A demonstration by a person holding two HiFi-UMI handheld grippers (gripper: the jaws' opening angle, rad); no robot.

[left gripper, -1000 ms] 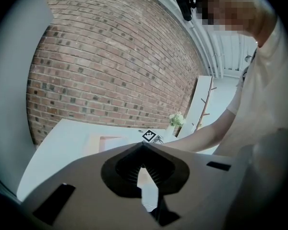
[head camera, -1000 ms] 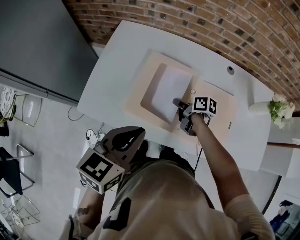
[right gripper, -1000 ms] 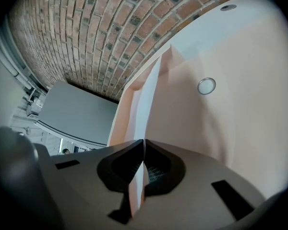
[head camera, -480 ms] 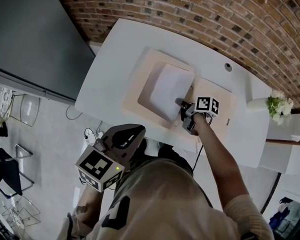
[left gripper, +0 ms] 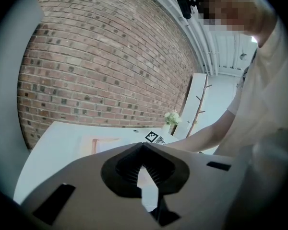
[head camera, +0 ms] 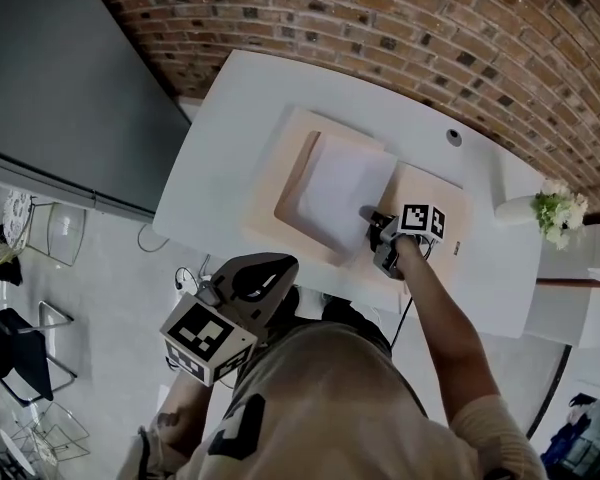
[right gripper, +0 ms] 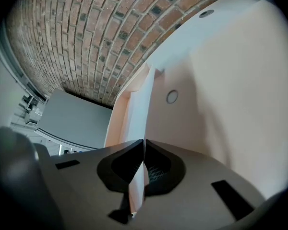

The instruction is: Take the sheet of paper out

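Observation:
A white sheet of paper lies partly out of an open beige folder on the white table. My right gripper is shut on the sheet's near right corner, over the folder's open flap. In the right gripper view the sheet runs edge-on from the folder down between the closed jaws of the right gripper. The left gripper hangs off the table's near edge, close to the person's body. It shows shut with nothing in it in the left gripper view.
A round snap sits on the folder flap. The table has a cable hole near the brick wall, and a vase of flowers stands at its right end. A dark panel stands left of the table, with chairs on the floor below.
The right gripper has drawn the sheet to the right, toward the flap, uncovering the left part of the folder's inside. The left gripper has stayed in place.

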